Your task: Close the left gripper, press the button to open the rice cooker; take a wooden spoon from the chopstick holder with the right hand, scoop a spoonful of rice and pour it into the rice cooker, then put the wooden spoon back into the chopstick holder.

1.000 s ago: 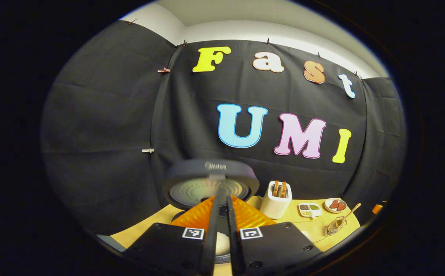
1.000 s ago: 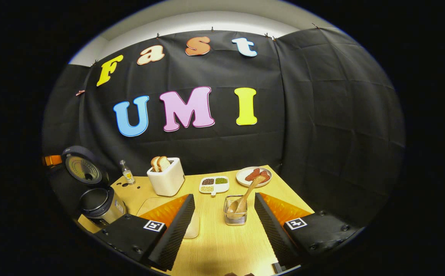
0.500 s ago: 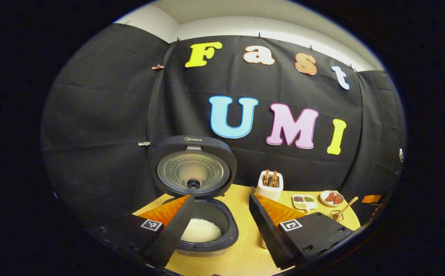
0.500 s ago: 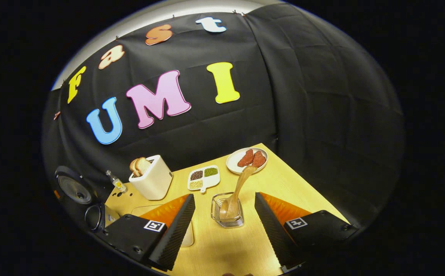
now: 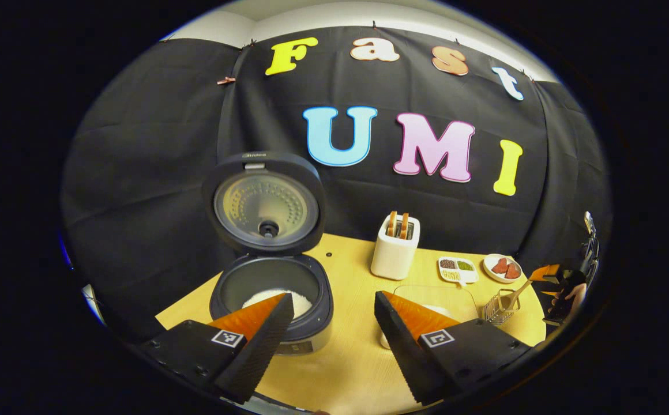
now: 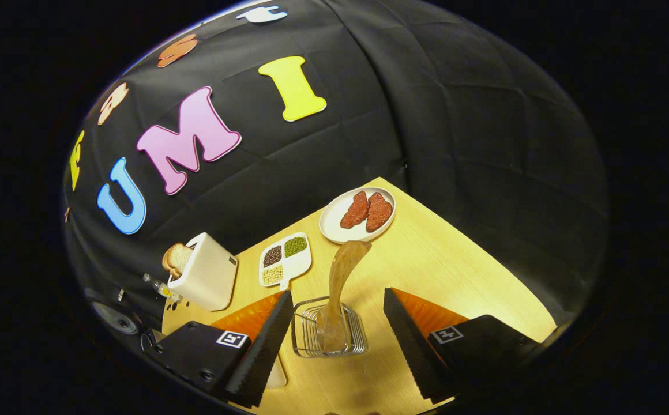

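- Your rice cooker stands on the bench with its lid up, so the pot is ready for rice.
- Your left gripper hangs before it, fingers spread and empty.
- Your right gripper straddles the chopstick holder, fingers apart, holding nothing.
- The wooden spoon stands bowl-down in it, handle leaning toward the plate, free to grasp.

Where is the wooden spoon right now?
In the right gripper view the wooden spoon stands in the wire chopstick holder, between the open right gripper fingers, its handle leaning toward the plate of meat.
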Available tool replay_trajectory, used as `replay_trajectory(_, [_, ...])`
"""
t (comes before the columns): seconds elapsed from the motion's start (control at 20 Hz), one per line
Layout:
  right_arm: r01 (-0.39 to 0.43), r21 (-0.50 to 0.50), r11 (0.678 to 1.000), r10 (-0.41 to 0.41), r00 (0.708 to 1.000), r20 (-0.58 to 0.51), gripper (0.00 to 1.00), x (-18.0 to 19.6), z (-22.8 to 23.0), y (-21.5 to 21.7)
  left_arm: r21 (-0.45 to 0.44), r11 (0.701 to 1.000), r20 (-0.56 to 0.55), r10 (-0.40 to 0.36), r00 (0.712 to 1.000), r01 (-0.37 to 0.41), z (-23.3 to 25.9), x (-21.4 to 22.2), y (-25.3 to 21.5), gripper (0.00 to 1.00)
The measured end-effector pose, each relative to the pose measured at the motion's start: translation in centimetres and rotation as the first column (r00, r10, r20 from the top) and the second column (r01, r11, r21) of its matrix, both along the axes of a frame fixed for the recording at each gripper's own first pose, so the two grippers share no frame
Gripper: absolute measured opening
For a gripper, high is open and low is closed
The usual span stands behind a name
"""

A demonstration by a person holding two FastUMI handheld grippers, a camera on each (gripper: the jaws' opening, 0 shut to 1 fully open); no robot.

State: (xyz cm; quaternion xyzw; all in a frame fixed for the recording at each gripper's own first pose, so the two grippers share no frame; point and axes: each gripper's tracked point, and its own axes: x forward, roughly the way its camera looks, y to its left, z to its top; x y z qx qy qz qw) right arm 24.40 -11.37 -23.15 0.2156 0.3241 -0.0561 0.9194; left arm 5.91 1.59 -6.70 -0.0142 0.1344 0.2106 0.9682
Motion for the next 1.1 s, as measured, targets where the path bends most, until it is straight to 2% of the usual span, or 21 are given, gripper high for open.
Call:
replay_trajectory(0.35, [0.020,0.054,0.998,-0.017,0.999,-0.047,0.95,4.8,-4.0,0.6,-0.085,0.994,-0.089,0.063,0.994,-0.070,-4.2,-1.2,-1.8,0.96])
replay_trajectory(0.4, [0.028,0.063,0.998,-0.024,0.998,-0.061,0.80,4.9,-4.6,0.7,-0.089,0.993,-0.096,0.067,0.993,-0.076,-4.4,-1.1,-1.9,0.96])
replay_trajectory(0.45, [0.036,0.068,0.997,-0.031,0.997,-0.071,0.83,5.2,-5.1,0.6,-0.090,0.993,-0.103,0.070,0.992,-0.080,-4.7,-1.1,-2.0,0.96])
replay_trajectory(0.5, [0.041,0.074,0.996,-0.035,0.997,-0.076,0.62,5.4,-5.3,0.7,-0.086,0.993,-0.106,0.070,0.992,-0.080,-4.8,-1.1,-2.2,0.96])
replay_trajectory(0.55, [0.042,0.087,0.995,-0.035,0.996,-0.080,0.46,5.6,-5.6,0.9,-0.080,0.994,-0.107,0.069,0.992,-0.077,-4.9,-1.2,-2.6,0.96])
replay_trajectory(0.6, [0.044,0.095,0.995,-0.037,0.996,-0.081,0.53,5.5,-5.2,0.9,-0.073,0.995,-0.108,0.066,0.992,-0.074,-4.9,-1.2,-3.0,0.96])
replay_trajectory(0.65, [0.054,0.086,0.995,-0.048,0.996,-0.076,0.53,6.2,-5.8,1.2,-0.068,0.995,-0.110,0.061,0.992,-0.069,-5.0,-1.0,-3.3,0.96])
replay_trajectory(0.7, [0.042,0.086,0.995,-0.037,0.998,-0.060,0.17,5.9,-4.8,1.2,-0.065,0.996,-0.111,0.055,0.992,-0.063,-5.2,-0.9,-3.5,0.96])
replay_trajectory(0.75, [0.027,0.085,0.996,-0.022,0.998,-0.056,0.25,6.7,-5.1,1.7,-0.064,0.996,-0.114,0.051,0.992,-0.059,-5.4,-0.9,-3.8,0.96])
replay_trajectory(0.8, [0.006,0.083,0.997,-0.002,0.999,-0.052,0.23,5.4,-4.6,2.1,-0.068,0.996,-0.117,0.049,0.992,-0.057,-5.5,-0.9,-4.0,0.96])
replay_trajectory(0.9, [-0.034,0.049,0.998,0.034,0.999,-0.008,0.19,5.6,-3.6,2.6,-0.083,0.995,-0.107,0.039,0.994,-0.048,-5.5,-0.8,-4.5,0.96])
replay_trajectory(1.1, [-0.090,0.020,0.996,0.088,0.993,0.085,0.19,5.2,-0.1,3.5,-0.084,0.996,-0.095,0.005,0.995,-0.013,-5.5,-0.9,-4.8,0.96])
